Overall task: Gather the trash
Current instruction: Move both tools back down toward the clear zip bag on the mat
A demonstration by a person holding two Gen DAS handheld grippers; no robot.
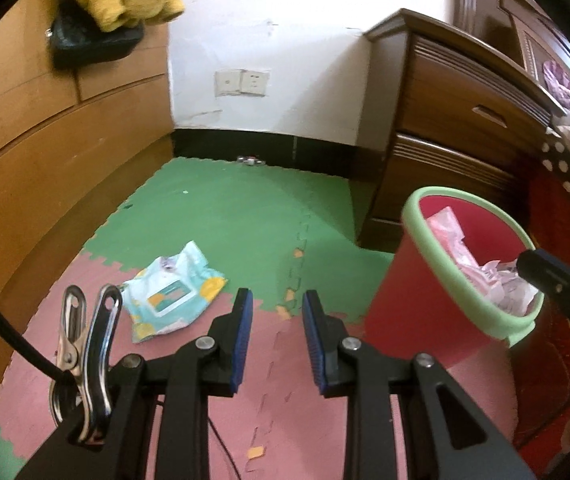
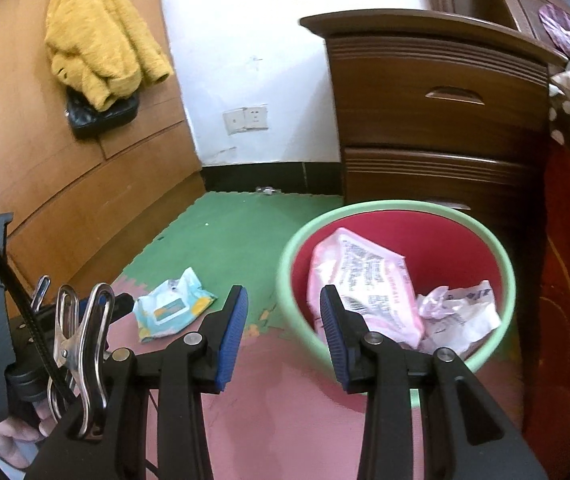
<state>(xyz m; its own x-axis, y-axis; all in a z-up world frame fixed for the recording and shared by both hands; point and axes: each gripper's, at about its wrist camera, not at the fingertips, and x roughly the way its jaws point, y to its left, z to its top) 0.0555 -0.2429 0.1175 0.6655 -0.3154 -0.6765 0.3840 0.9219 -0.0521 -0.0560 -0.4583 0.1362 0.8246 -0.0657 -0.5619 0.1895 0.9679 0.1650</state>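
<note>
Trash lies in two places: a light-blue wet-wipe packet (image 1: 174,290) flat on the pink and green foam floor mat (image 1: 245,216) at the left, near a wooden wardrobe (image 1: 45,152), and a pink wrapper (image 2: 365,280) with crumpled paper (image 2: 461,312) inside a red bin with a green rim (image 2: 485,232) at the right, beside a dark drawer chest (image 2: 437,120). Between packet and bin, the left gripper (image 1: 277,320) hangs over the mat, jaws apart and empty. Further right, the right gripper (image 2: 283,320) hovers at the bin's near rim, jaws parted, grasping nothing.
</note>
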